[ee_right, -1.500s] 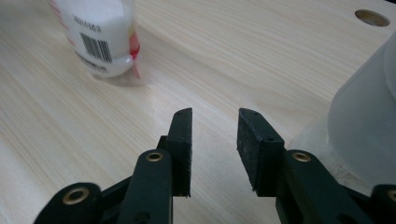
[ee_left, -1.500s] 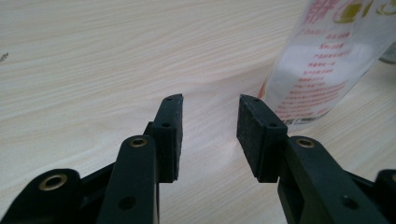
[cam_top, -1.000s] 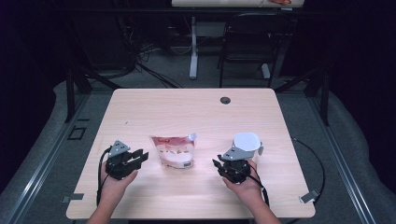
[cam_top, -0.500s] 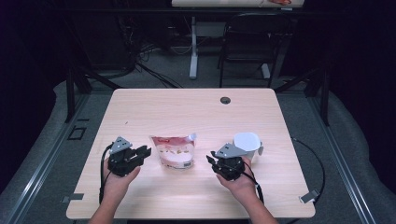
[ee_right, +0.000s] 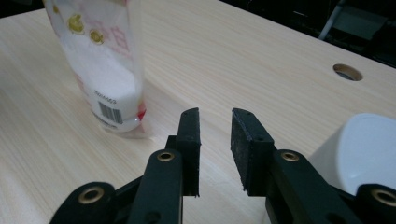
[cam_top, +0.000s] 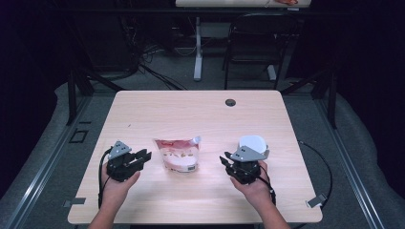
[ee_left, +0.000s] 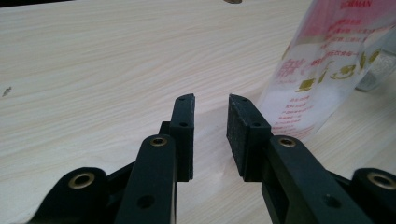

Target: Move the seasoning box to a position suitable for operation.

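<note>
Where the high view looks down on the room, the pale wooden tabletop (cam_top: 191,109) takes up the middle, with a small round cable hole (cam_top: 230,102) near its far edge and a dark chair (cam_top: 253,43) standing on the floor beyond it. Next in size is a clear pouch (cam_top: 177,153) printed in red and gold, with white powder in its lower part; it sits on the near half of the tabletop, between the two hands. In the right gripper view its barcode shows near the base and it stands upright. A white container (cam_top: 254,144) rests to the right of the pouch, just beyond the right claw (cam_top: 225,161), and in the right gripper view its pale rounded top sits at the lower right beside the jaw.

The left claw (cam_top: 143,155) is held low over the tabletop just left of the pouch, pointing toward it. In the left gripper view its jaws stand a narrow gap apart with nothing between them, and the pouch rises just beyond the right-hand jaw, apart from it. The right claw's jaws are likewise slightly parted and hold nothing, with bare wood visible through the gap.
</note>
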The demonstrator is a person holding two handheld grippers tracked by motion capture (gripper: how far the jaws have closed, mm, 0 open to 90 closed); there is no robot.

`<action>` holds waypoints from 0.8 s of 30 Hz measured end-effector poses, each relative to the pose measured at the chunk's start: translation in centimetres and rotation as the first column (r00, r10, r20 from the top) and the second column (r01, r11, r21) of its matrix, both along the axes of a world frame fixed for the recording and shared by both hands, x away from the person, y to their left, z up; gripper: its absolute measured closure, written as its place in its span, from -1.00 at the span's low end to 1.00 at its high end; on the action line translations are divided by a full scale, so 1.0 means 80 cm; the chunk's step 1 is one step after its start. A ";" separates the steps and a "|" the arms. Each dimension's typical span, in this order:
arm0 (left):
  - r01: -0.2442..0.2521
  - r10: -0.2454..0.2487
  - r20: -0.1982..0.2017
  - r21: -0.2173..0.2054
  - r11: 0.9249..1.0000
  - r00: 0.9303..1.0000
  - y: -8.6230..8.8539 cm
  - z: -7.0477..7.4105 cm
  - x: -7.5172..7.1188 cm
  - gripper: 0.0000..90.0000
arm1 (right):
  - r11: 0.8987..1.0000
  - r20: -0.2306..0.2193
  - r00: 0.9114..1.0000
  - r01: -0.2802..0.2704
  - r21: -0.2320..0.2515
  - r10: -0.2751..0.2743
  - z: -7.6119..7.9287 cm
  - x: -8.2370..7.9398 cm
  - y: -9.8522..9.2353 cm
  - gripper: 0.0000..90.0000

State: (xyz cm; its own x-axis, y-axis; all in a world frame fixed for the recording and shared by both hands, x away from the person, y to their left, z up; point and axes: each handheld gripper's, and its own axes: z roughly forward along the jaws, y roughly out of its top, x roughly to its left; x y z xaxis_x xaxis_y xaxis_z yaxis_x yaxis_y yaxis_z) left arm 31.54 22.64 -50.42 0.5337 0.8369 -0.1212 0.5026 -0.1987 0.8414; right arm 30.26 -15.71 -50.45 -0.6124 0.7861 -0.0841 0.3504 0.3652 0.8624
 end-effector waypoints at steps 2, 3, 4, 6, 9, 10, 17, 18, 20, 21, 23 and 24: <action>-0.008 0.008 -0.002 -0.002 1.000 1.000 0.003 0.000 0.000 0.60 | 1.000 0.012 1.000 0.015 0.001 -0.015 0.006 0.000 -0.008 0.60; -0.009 0.009 -0.005 0.000 1.000 1.000 0.004 0.000 0.000 0.60 | 1.000 0.016 1.000 0.025 0.001 -0.025 0.009 0.000 -0.012 0.60; -0.011 0.011 -0.004 -0.002 1.000 1.000 0.005 0.000 0.000 0.60 | 0.999 0.021 0.999 0.035 0.003 -0.035 0.012 0.000 -0.016 0.60; -0.010 0.010 -0.011 0.007 1.000 1.000 0.006 -0.001 0.000 0.60 | 0.998 0.028 0.998 0.055 -0.004 -0.055 0.017 0.000 -0.024 0.59; -0.019 0.019 -0.016 0.006 1.000 1.000 0.009 -0.004 -0.001 0.59 | 0.997 0.047 0.996 0.080 -0.011 -0.079 0.025 -0.004 -0.037 0.58; -0.021 0.021 -0.018 0.000 1.000 1.000 0.009 -0.004 -0.002 0.59 | 0.996 0.055 0.995 0.086 -0.007 -0.086 0.028 -0.006 -0.042 0.56; -0.019 0.019 -0.011 0.002 1.000 1.000 0.010 -0.001 -0.005 0.57 | 0.990 0.061 0.988 0.143 0.010 -0.143 0.039 -0.013 -0.072 0.51; -0.019 0.019 -0.011 0.001 1.000 1.000 0.010 -0.001 -0.005 0.57 | 0.988 0.058 0.986 0.154 0.016 -0.155 0.039 -0.013 -0.076 0.49; -0.017 0.017 -0.013 0.001 1.000 1.000 0.012 -0.002 -0.003 0.56 | 0.983 0.047 0.982 0.182 0.021 -0.183 0.038 -0.013 -0.090 0.44; -0.020 0.020 -0.013 -0.001 1.000 1.000 0.013 -0.002 -0.003 0.56 | 0.981 0.048 0.980 0.193 0.023 -0.194 0.038 -0.013 -0.093 0.44; -0.016 0.016 -0.013 -0.002 1.000 1.000 0.015 -0.003 -0.002 0.56 | 0.979 0.051 0.978 0.202 0.019 -0.203 0.040 -0.014 -0.100 0.45; -0.016 0.016 -0.012 -0.001 1.000 1.000 0.015 -0.003 -0.002 0.56 | 0.977 0.053 0.975 0.214 0.009 -0.215 0.040 -0.014 -0.103 0.46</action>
